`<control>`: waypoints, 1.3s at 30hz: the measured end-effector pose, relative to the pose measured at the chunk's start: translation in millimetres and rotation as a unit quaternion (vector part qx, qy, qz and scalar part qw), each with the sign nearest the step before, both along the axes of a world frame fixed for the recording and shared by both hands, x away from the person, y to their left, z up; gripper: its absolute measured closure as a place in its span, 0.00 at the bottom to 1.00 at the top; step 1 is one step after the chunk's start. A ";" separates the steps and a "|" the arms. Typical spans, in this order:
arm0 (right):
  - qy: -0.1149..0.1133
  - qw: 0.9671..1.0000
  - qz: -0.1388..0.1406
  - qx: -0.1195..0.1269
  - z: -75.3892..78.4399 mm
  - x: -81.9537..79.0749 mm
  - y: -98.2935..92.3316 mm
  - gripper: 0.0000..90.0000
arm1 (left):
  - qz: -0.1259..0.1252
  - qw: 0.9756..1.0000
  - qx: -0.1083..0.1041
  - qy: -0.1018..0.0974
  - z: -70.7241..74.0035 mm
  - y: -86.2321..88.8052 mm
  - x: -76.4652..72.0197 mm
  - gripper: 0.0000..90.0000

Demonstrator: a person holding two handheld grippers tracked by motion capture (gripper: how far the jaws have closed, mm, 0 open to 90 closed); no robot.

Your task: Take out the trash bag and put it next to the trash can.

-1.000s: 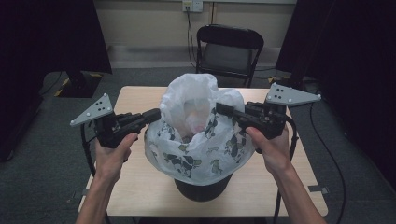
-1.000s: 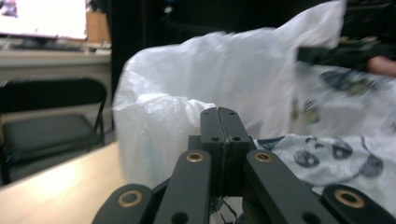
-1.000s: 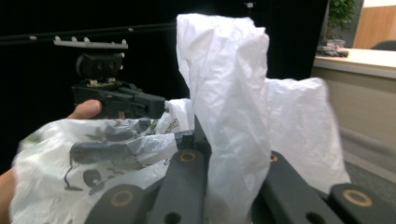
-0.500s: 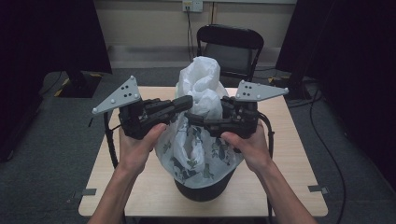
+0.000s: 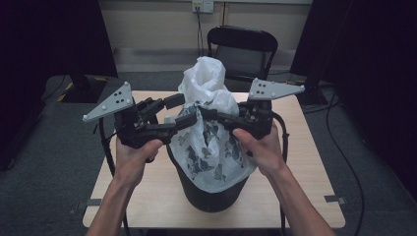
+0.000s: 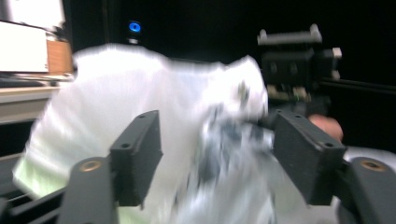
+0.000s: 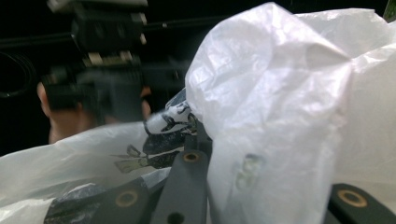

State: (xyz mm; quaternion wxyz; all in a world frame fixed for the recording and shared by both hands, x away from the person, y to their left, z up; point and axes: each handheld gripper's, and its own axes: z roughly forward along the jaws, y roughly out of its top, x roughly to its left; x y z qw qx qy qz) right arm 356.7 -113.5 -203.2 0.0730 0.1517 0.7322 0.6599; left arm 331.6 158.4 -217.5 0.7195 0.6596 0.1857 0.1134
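The bag [image 5: 209, 132] is sitting in a black bin [image 5: 211, 194] on the counter [image 5: 305, 162]. The right claw [image 5: 206, 114] is pinching the bag's gathered neck. The left claw [image 5: 179, 110], just opened, is standing apart beside the bag.

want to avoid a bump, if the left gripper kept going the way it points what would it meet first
Most likely the white plastic bag, which sits right ahead of the left gripper between its open jaws. The right gripper lies beyond it; depth is unclear in the blur.
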 end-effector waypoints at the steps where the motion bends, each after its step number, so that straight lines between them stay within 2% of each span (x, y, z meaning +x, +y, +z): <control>1: -0.004 1.000 -0.001 0.002 4.1 -0.6 -1.2 0.98 | 0.002 1.000 0.005 0.003 -1.2 -2.2 1.0 0.28; 3: -0.009 1.000 -0.003 0.009 12.8 -2.6 -1.6 0.99 | 0.002 1.000 0.017 0.008 -2.7 -8.5 2.9 0.17; 5: -0.016 1.000 0.002 0.017 20.8 -5.2 -0.3 0.98 | 0.001 1.000 0.027 0.006 -3.4 -19.0 5.5 0.17; 8: -0.025 0.999 0.013 0.015 28.7 -9.4 5.0 0.99 | -0.004 0.999 0.042 0.012 -2.1 -33.3 9.9 0.12; 11: -0.027 0.999 0.018 0.019 33.6 -12.7 6.0 0.99 | -0.016 0.997 0.077 0.012 -2.6 -45.0 10.7 0.19; 12: -0.026 0.999 0.021 0.023 34.5 -13.4 5.2 0.99 | -0.023 0.996 0.085 0.004 -3.5 -47.9 10.3 0.23; 13: -0.027 0.999 0.023 0.025 34.8 -13.9 4.3 0.99 | -0.026 0.995 0.094 -0.005 -4.3 -50.2 9.5 0.39; 14: -0.027 0.999 0.025 0.025 34.4 -14.1 3.0 0.99 | -0.023 0.995 0.097 -0.006 -4.7 -51.8 8.9 0.56; 15: -0.025 0.999 0.030 0.025 33.2 -13.9 1.6 0.99 | -0.023 0.995 0.097 -0.006 -4.7 -51.8 8.9 0.67; 16: -0.025 0.999 0.032 0.027 31.4 -13.1 0.2 0.99 | -0.028 0.995 0.097 -0.013 -6.0 -55.4 7.7 0.84; 17: -0.023 0.999 0.031 0.028 29.9 -12.4 -1.7 0.98 | -0.028 0.995 0.097 -0.013 -6.0 -55.4 7.7 0.91; 18: -0.020 0.999 0.027 0.031 28.7 -11.7 -4.2 0.93 | -0.026 0.995 0.099 -0.014 -6.8 -60.1 6.3 0.95; 21: -0.025 0.999 -0.017 0.032 28.4 -12.2 -13.8 0.44 | -0.023 0.995 0.094 -0.011 -5.7 -58.6 6.3 0.97; 23: -0.024 0.999 -0.033 0.033 28.5 -12.8 -23.6 0.27 | -0.015 0.995 0.094 -0.008 -4.3 -53.5 8.1 0.97; 24: -0.024 0.999 -0.033 0.033 28.5 -12.8 -23.6 0.27 | -0.015 0.995 0.094 -0.008 -4.3 -53.5 8.1 0.97; 26: -0.017 0.998 -0.020 0.053 25.7 -15.3 -42.2 0.22 | -0.003 0.997 0.080 -0.001 -0.9 -42.8 10.8 0.97; 27: -0.017 0.998 -0.020 0.053 25.7 -15.3 -42.2 0.22 | -0.003 0.997 0.080 -0.001 -0.9 -42.8 10.8 0.97; 28: -0.022 0.998 -0.029 0.055 22.9 -17.1 -50.4 0.18 | 0.001 0.998 0.070 0.002 2.9 -36.9 11.7 0.97; 29: -0.026 0.998 -0.039 0.042 19.8 -17.4 -52.6 0.18 | 0.005 0.998 0.069 0.004 5.3 -36.0 11.3 0.97; 31: -0.022 0.999 -0.038 0.018 13.0 -15.4 -49.6 0.17 | 0.010 0.998 0.062 0.008 10.0 -37.9 9.1 0.97; 35: -0.022 0.999 -0.027 -0.031 0.1 -11.5 -31.6 0.16 | -0.017 0.999 0.044 0.001 18.0 -48.4 5.6 0.97; 37: -0.032 0.997 -0.042 -0.056 -3.7 -9.6 -21.9 0.11 | -0.022 0.999 0.047 0.000 19.5 -50.7 5.1 0.97; 39: -0.035 0.996 -0.050 -0.065 -5.5 -6.7 -14.1 0.07 | -0.047 0.998 0.033 0.002 21.1 -54.9 4.1 0.97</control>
